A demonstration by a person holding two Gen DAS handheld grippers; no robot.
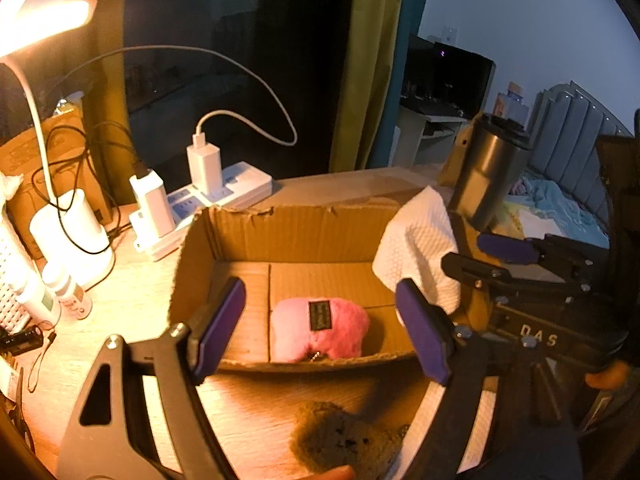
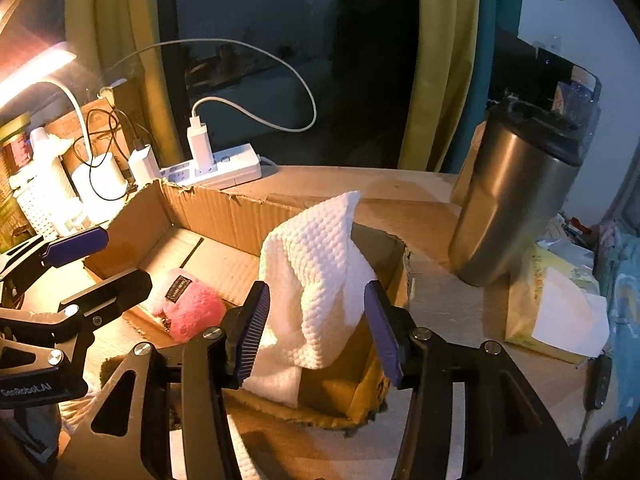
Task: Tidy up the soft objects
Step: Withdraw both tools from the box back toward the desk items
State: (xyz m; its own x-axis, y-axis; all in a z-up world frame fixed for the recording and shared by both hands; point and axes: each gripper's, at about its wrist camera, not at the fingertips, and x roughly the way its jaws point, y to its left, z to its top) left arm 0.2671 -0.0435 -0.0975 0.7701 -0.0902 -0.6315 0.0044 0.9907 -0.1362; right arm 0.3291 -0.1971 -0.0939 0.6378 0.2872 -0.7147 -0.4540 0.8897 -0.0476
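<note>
An open cardboard box (image 1: pixel 296 232) (image 2: pixel 224 208) lies on the wooden desk. A pink plush toy (image 1: pixel 320 330) (image 2: pixel 188 308) with a dark label rests on its floor. My left gripper (image 1: pixel 324 332) (image 2: pixel 96 268) hovers open above the plush without touching it. A white textured cloth (image 1: pixel 416 248) (image 2: pixel 320 264) stands crumpled in the box's right end, leaning on the wall. My right gripper (image 2: pixel 318 332) (image 1: pixel 476 256) is open with the cloth between its jaws and the pads not pressing on it. A brown fuzzy object (image 1: pixel 344 444) lies on the desk in front of the box.
A steel tumbler (image 2: pixel 516 200) (image 1: pixel 488 176) stands right of the box. Behind it are a power strip (image 1: pixel 224 196) with chargers and cables. A lit desk lamp (image 1: pixel 44 12) and small bottles (image 1: pixel 68 296) are at the left. A tissue pack (image 2: pixel 552 320) lies at the right.
</note>
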